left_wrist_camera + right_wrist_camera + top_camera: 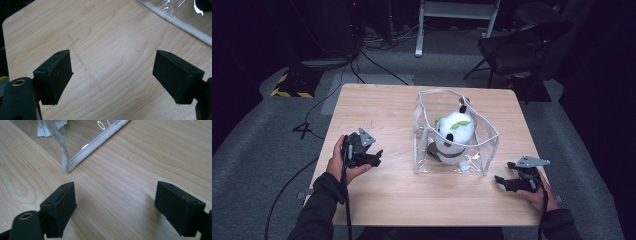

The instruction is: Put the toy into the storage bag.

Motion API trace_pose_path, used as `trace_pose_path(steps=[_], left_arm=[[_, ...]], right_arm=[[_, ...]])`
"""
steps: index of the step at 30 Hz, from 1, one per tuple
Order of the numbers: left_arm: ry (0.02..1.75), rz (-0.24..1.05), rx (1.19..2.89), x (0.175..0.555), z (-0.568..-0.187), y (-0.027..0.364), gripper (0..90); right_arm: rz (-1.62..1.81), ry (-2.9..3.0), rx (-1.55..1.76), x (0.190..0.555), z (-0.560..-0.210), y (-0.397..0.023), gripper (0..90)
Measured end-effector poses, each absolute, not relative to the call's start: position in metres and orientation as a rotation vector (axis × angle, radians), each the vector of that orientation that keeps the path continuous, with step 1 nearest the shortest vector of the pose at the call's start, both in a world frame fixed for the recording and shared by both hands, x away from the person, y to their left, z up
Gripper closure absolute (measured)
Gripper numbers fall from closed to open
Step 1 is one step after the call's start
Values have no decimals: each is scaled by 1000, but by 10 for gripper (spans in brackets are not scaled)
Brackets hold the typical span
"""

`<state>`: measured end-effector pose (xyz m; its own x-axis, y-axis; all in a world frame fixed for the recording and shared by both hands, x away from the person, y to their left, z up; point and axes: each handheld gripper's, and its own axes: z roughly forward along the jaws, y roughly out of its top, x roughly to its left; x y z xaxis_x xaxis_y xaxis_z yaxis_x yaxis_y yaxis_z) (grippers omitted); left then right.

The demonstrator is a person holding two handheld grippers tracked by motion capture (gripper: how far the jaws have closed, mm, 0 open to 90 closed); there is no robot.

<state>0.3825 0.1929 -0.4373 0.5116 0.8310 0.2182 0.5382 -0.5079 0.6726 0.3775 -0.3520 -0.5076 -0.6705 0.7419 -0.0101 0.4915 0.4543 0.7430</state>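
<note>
A clear plastic bag (476, 131) with white piping stands open on the wooden table (387, 195). Inside it lies a white and black panda plush (452, 136) with green leaves. My left gripper (377, 157) rests low over the table to the left of the bag, jaws apart with bare wood between them (112, 75); the bag's white edge (180, 23) crosses the top right of the left gripper view. My right gripper (502, 181) sits near the bag's front right corner, open, nothing between its jaws (115, 207). The bag's corner (68, 166) lies just ahead of it.
A black chair (517, 47) and a white frame (452, 15) stand on the grey floor behind the table. Cables run over the floor at the left. The table's front edge is close to both hands.
</note>
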Motion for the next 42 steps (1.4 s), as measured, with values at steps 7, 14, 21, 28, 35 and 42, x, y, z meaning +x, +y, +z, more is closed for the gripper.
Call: trace_pose_path(steps=[7,14,21,28,35,42], left_arm=[[1137,697,2254,376,-455,198,161],[1144,666,2270,370,-466,201,161],[1163,653,2257,364,-476,205,161],[1184,645,2265,357,-484,211,162],[1204,639,2256,349,-491,217,162],[1226,631,2238,343,-498,223,162]], right_arm=[[1051,2376,1049,377,-508,-352,171],[1051,2375,1048,377,-508,-352,171],[1051,2375,1048,377,-508,-352,171],[1051,2375,1048,377,-508,-352,171],[1051,2375,1049,377,-508,-352,171],[1051,2375,1049,377,-508,-352,171]])
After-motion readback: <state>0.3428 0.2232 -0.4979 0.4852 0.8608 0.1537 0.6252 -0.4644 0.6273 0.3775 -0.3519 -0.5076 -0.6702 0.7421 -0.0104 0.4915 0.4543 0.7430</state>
